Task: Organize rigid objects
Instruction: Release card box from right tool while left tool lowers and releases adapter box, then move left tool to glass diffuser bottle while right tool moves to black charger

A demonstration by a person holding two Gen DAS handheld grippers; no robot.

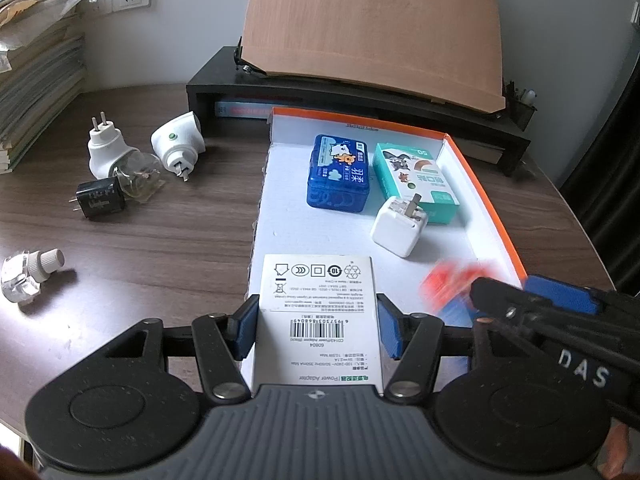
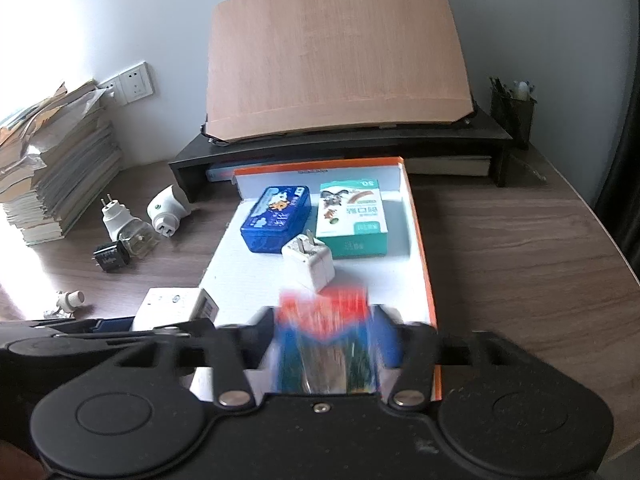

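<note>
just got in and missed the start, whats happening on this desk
A person is sorting small items into a shallow orange-edged box lid. The left gripper is shut on a white power adapter box, over the lid's near end. The right gripper holds a blurred red and blue pack beside it. A blue tin, a teal carton and a white charger already lie in the lid. Several plugs, including a black charger, are out on the desk.

My inventory, by clock face from the orange-rimmed tray centre: blue tin at 11, teal carton at 1, white cube charger near centre with prongs up, white adapter box at 7, blurred red-blue pack at 5.
</note>
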